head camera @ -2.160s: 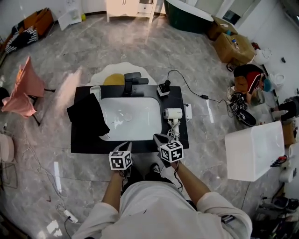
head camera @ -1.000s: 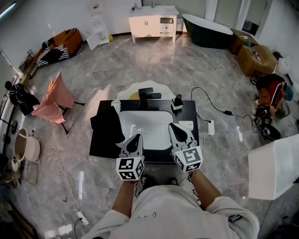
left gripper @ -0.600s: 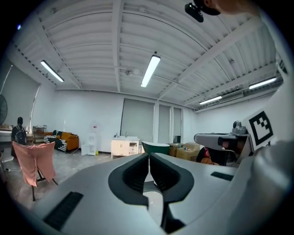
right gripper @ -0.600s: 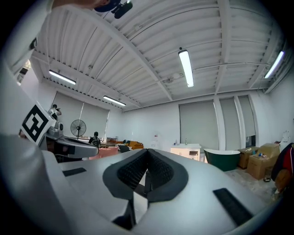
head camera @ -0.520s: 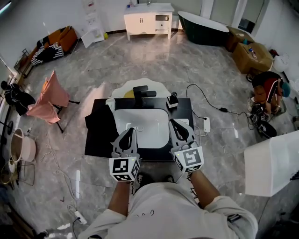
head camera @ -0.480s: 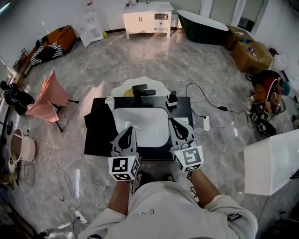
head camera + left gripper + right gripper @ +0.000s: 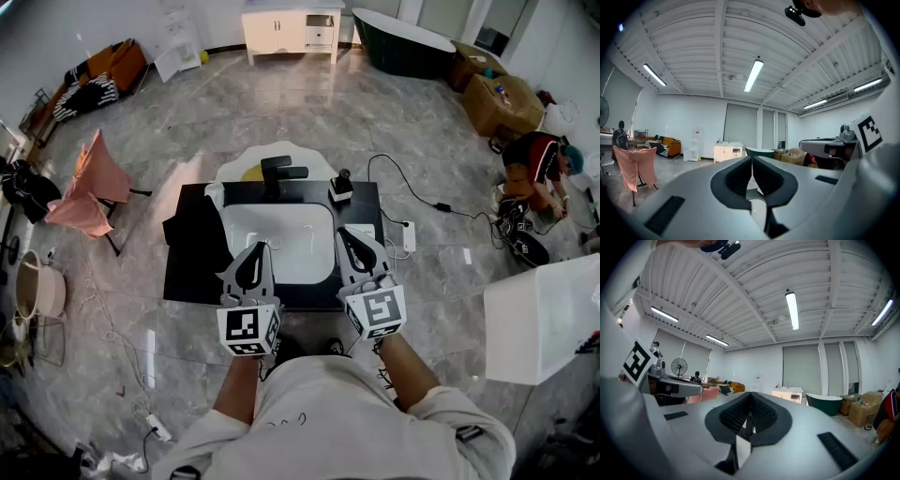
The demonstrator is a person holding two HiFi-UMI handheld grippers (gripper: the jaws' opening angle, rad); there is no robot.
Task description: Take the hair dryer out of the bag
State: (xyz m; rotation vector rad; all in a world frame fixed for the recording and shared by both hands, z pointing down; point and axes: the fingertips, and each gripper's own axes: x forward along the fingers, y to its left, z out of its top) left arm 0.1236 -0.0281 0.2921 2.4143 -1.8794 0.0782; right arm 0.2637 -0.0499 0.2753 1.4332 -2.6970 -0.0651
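Observation:
A limp black bag [image 7: 195, 234] lies on the left part of the black counter [image 7: 184, 281], beside the white sink [image 7: 281, 234]. I cannot make out the hair dryer; my right gripper covers the counter just right of the sink. Both grippers are held level above the counter's front edge, side by side. The left gripper [image 7: 253, 253] [image 7: 752, 159] is shut with nothing in it. So is the right gripper [image 7: 350, 236] [image 7: 750, 395], shut and empty. Each gripper view looks out across the room, not at the counter.
A black faucet [image 7: 281, 172] and a small black-and-white item [image 7: 339, 186] stand at the counter's back. A power strip [image 7: 408, 234] with a cable lies on the floor to the right, near a white box [image 7: 539, 314]. A pink cloth on a chair [image 7: 89, 183] stands to the left.
Both grippers stayed shut. The left one rose a little. The head view shifted slightly, and the right gripper now covers the spot where the hair dryer lay earlier.

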